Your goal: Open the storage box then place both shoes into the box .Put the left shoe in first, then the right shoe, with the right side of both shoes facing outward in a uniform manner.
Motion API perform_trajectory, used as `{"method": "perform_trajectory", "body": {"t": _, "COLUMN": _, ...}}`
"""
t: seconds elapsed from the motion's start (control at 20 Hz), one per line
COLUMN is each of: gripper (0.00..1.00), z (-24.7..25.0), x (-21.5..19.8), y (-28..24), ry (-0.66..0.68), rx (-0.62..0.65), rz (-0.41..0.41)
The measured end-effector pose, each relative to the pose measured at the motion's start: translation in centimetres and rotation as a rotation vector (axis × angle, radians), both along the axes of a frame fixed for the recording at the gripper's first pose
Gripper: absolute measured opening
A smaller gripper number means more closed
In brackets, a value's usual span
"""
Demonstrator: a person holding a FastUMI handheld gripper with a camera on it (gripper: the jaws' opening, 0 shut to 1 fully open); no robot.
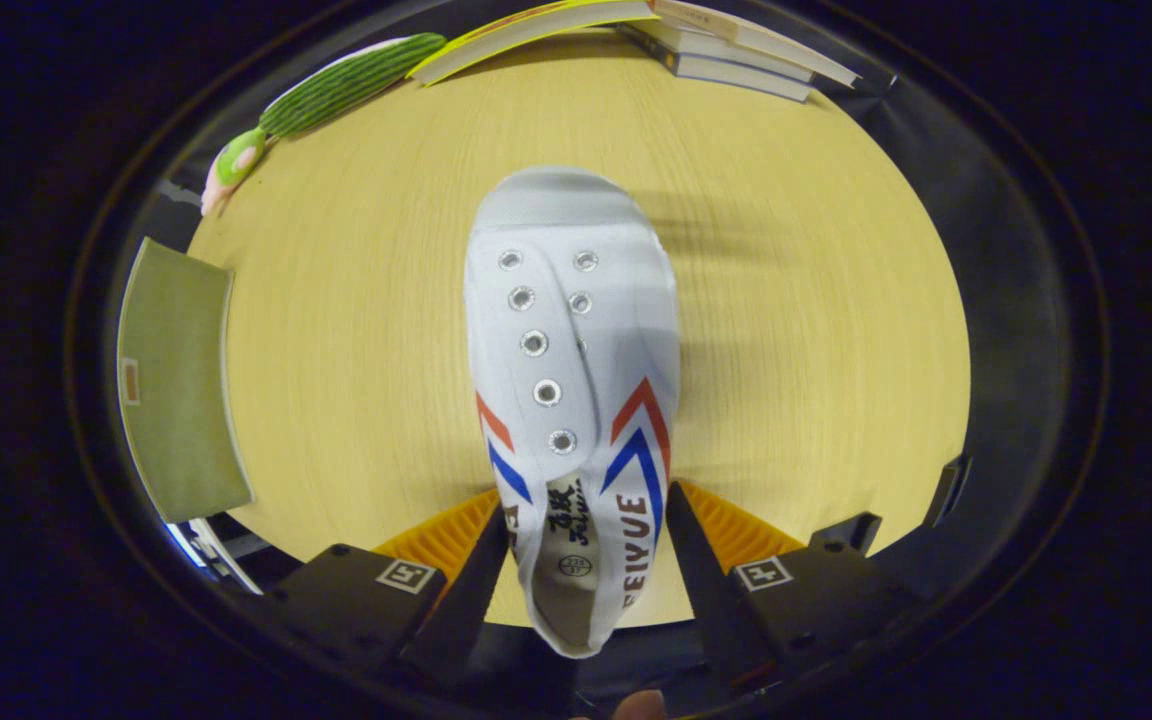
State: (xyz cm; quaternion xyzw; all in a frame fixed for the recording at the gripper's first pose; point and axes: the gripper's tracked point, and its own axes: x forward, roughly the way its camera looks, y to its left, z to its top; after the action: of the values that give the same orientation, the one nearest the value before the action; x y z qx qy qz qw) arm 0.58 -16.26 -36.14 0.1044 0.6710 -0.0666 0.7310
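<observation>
Starting at the left side, around nine o'clock from the shoe, a green box (179, 380) with a small label sits at the border of the wooden surface (356, 330); only one olive face of it can be seen, so I cannot tell if it is open or closed. Higher, at about eleven o'clock, a green ribbed toy like a cactus (341, 85) lies tilted on the surface, with a small pink and light green end pointing down toward ten o'clock. Next to it, at twelve to one o'clock on the far border, some books (706, 45) are stacked flat, one with a yellow cover. In the middle, the white canvas shoe (571, 350) lies along the surface with its toe pointing to twelve o'clock, away from the gripper, and its heel opening at six o'clock. It has metal eyelets without laces and red and blue chevron stripes on both sides. The gripper (586, 555) stands around the heel part of the shoe, one finger on each side, at a narrow width; both fingers seem to touch the sides, but I cannot tell surely if they press on it. At three o'clock from the shoe the surface is bare wood with a soft shadow.
</observation>
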Motion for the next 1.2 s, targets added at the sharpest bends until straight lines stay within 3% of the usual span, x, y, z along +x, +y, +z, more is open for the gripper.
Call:
{"method": "perform_trajectory", "body": {"t": 0.2, "gripper": 0.89, "z": 0.0, "x": 0.3, "y": 0.2, "ry": -0.002, "rx": -0.014, "rz": 0.005}}
{"method": "perform_trajectory", "body": {"t": 0.4, "gripper": 0.74, "z": 0.4, "x": 0.2, "y": 0.3, "ry": -0.007, "rx": -0.038, "rz": -0.012}}
{"method": "perform_trajectory", "body": {"t": 0.7, "gripper": 0.64, "z": 2.0, "x": 0.4, "y": 0.7, "ry": -0.049, "rx": -0.021, "rz": -0.045}}
{"method": "perform_trajectory", "body": {"t": 1.2, "gripper": 0.6, "z": 1.3, "x": 0.7, "y": 0.3, "ry": -0.217, "rx": -0.064, "rz": 0.058}}
